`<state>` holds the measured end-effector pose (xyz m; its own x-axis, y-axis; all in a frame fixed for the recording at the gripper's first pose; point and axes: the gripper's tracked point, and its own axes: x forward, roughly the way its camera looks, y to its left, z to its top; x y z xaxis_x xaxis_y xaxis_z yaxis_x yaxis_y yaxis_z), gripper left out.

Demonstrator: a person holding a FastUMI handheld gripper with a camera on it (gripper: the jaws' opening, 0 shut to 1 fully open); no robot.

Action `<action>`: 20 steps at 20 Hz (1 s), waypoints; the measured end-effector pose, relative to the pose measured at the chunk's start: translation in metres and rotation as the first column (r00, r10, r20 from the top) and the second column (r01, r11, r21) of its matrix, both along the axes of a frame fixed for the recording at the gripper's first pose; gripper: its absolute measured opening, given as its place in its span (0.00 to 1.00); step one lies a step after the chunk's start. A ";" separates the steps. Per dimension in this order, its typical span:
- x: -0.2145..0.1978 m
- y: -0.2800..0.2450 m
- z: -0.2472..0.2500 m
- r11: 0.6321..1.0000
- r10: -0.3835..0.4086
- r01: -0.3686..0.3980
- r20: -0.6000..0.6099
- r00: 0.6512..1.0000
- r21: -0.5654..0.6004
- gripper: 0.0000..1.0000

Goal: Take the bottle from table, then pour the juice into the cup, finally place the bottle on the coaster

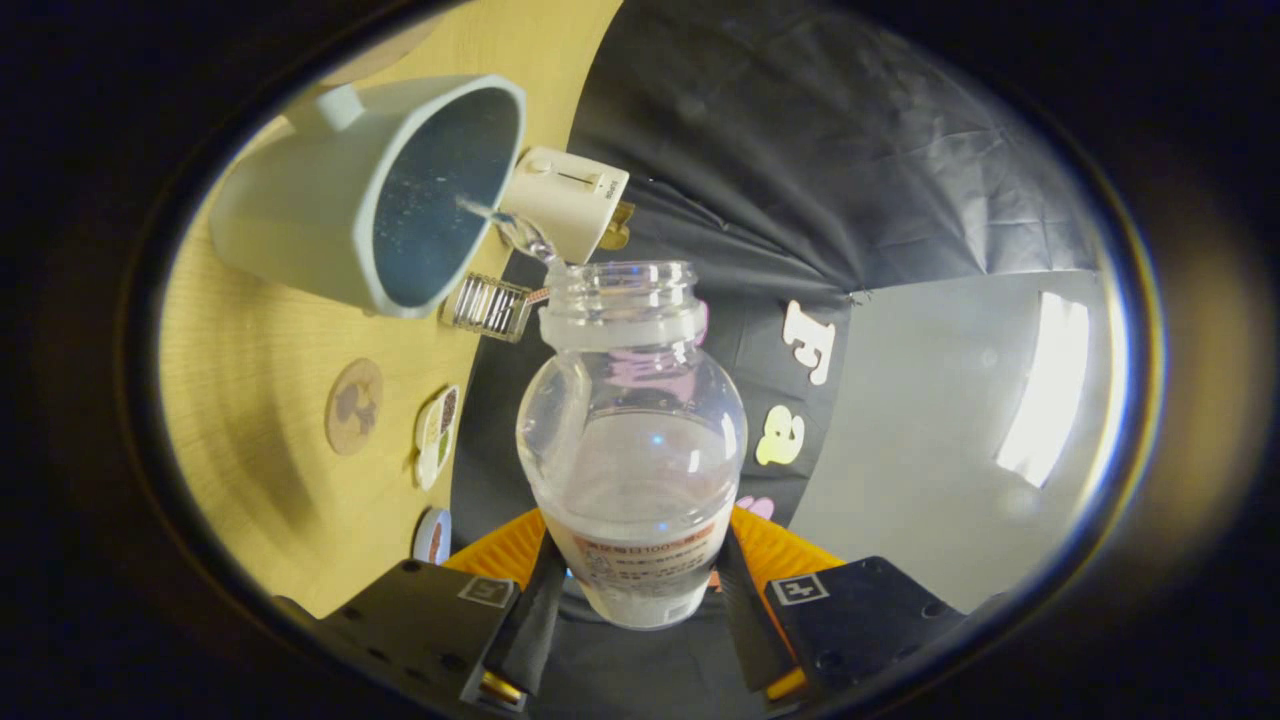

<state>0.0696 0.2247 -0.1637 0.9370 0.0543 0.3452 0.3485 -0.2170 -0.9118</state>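
While the gripper is clamping the bottle, clear liquid is arcing over the cup rim.

One bottle, one cup, one gripper clamped on the bottle. One round coaster. One white plug adapter.

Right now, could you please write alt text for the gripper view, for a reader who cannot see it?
The gripper, its fingers shut on a clear, uncapped bottle, tilts it so a thin stream of liquid pours into a pale grey-green cup on the wooden table. A round coaster lies on the table nearby.
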 end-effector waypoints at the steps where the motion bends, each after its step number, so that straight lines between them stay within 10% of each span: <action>1: 0.001 0.001 0.001 1.000 0.001 -0.001 0.002 1.000 -0.009 0.77; 20: -0.005 0.017 0.007 0.989 0.046 -0.042 0.023 0.999 -0.145 0.77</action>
